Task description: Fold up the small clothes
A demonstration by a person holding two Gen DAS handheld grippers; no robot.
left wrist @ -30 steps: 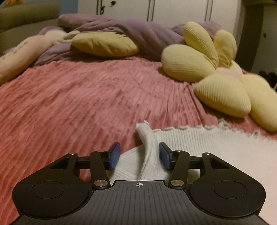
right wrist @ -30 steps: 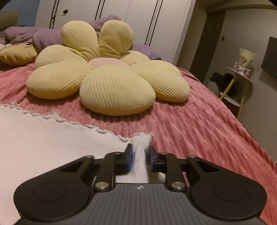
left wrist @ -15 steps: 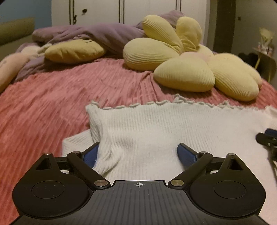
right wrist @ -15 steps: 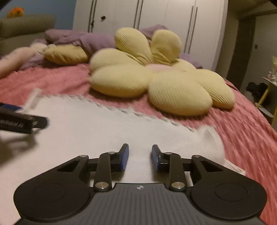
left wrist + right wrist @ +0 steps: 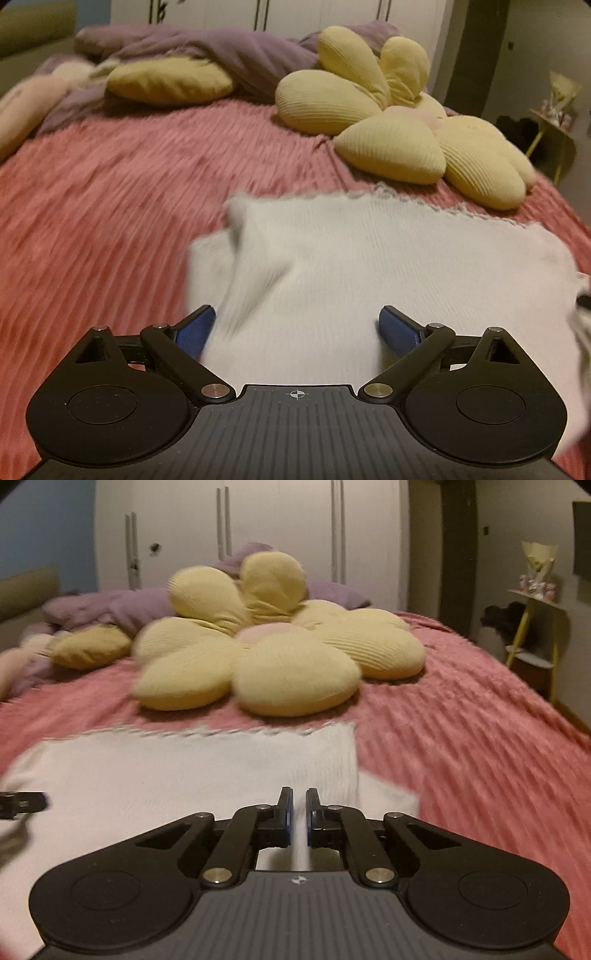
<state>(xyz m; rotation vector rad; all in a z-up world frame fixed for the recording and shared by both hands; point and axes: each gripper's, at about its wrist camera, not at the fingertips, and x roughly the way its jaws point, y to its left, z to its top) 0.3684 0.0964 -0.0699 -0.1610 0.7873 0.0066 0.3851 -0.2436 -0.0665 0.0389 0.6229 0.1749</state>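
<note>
I see dim warm light, a bed with pink ribbed bedspread (image 5: pixel 461 716), yellow flower cushion (image 5: pixel 280 657) far, purple duvet (image 5: pixel 229 51) behind, white wardrobe (image 5: pixel 277 528) beyond, yellow side table (image 5: pixel 535 635) far right.

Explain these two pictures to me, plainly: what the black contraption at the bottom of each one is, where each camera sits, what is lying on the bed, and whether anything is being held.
There is no robot here. A person holds a two-finger clamp in each hand, and a wide-angle camera on each clamp looks forward along its fingers, so the black shape at the bottom is the clamp itself. One picture comes from the left gripper, the other from the right gripper. On the pink bedspread lies a white knit garment, with a yellow flower cushion beyond it. The left jaws stand wide open over the garment, gripping nothing. The right jaws are closed; no cloth shows pinched between them.
</note>
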